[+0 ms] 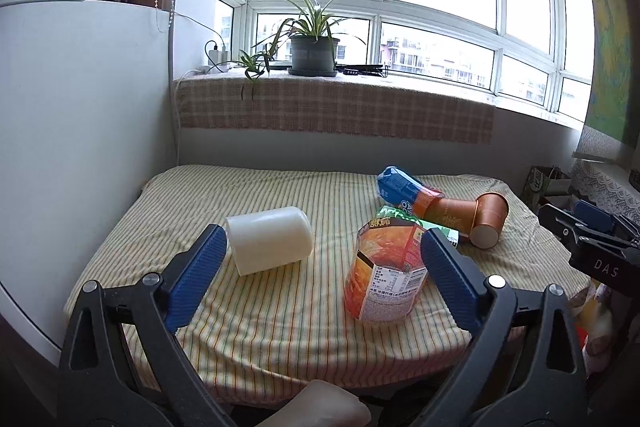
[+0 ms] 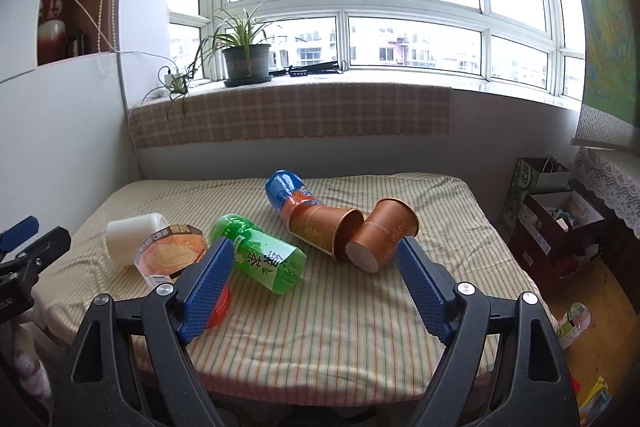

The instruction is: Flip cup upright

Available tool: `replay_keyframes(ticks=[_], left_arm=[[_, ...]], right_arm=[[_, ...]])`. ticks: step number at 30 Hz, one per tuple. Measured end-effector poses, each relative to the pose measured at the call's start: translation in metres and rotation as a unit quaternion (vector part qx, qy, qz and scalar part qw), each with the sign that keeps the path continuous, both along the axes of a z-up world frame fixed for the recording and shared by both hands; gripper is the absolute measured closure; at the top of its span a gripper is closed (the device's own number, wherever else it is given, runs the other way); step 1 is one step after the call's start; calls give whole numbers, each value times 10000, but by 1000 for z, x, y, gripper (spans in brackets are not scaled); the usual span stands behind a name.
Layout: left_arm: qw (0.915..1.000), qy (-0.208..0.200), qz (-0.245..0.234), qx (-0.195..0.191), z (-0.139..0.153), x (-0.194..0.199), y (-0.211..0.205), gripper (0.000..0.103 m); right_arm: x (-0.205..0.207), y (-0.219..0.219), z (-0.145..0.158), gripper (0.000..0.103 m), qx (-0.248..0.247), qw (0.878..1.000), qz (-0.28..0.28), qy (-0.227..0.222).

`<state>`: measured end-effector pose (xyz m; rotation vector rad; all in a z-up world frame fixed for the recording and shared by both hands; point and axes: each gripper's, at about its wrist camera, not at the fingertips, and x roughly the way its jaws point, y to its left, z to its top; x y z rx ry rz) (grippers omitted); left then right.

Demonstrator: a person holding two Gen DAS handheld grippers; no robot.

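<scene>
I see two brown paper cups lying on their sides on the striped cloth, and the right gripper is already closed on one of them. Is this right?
Not quite. The two brown paper cups do lie on their sides on the striped cloth, but the right gripper is open, its fingers spread and holding nothing; the cups lie beyond them. The right wrist view shows this.
</scene>
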<state>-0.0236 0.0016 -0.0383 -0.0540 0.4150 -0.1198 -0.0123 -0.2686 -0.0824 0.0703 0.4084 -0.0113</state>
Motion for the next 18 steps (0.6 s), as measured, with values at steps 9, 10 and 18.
replay_keyframes(ticks=[9, 10, 18], left_arm=[[9998, -137, 148, -6, 9, -3, 2, 0], [9997, -152, 166, -1, 9, -4, 2, 0], [9996, -201, 213, 31, 12, -4, 2, 0]], right_arm=[[-7, -7, 3, 20, 15, 9995, -196, -254], [-7, -7, 4, 19, 14, 9995, -195, -256], [-6, -4, 4, 19, -53, 9995, -162, -252]])
